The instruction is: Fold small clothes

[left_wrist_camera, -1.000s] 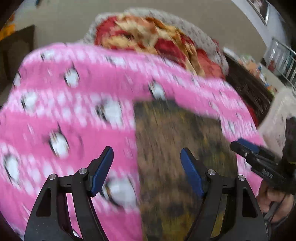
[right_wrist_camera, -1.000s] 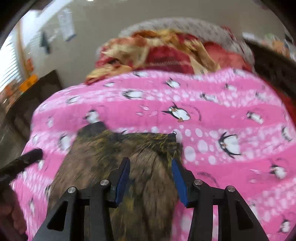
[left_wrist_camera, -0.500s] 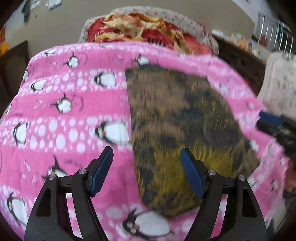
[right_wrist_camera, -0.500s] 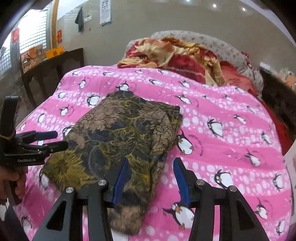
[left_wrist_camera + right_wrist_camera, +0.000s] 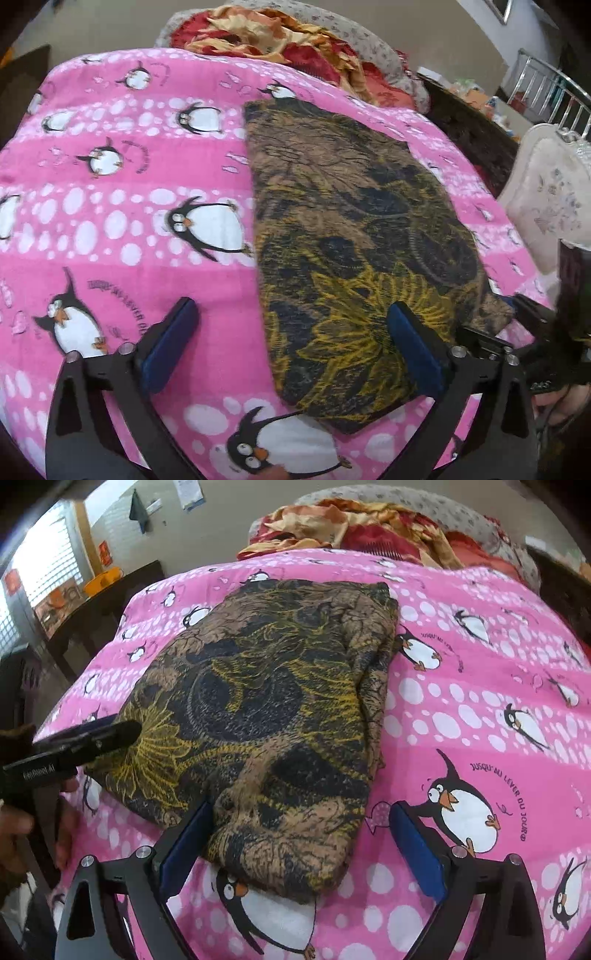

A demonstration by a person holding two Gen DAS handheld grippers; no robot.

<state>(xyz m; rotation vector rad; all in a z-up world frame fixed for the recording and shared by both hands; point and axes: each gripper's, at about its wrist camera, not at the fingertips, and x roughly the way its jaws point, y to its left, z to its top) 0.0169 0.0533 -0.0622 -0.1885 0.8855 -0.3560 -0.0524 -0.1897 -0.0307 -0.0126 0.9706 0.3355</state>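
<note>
Right wrist view: I see the folded brown garment [image 5: 266, 716] lying flat on the pink penguin blanket [image 5: 480, 701] — its near corner sits between the opening jaws of my right gripper [image 5: 299, 845], pads not touching it. Bare blanket spreads toward 3 o'clock. My left gripper [image 5: 291, 343], jaws also opening wide, straddles the garment's left edge; open blanket lies toward 9 o'clock.

Soft indoor light, bright window [image 5: 40, 576] upper left, fisheye-curved dark corners, slight blur.
</note>
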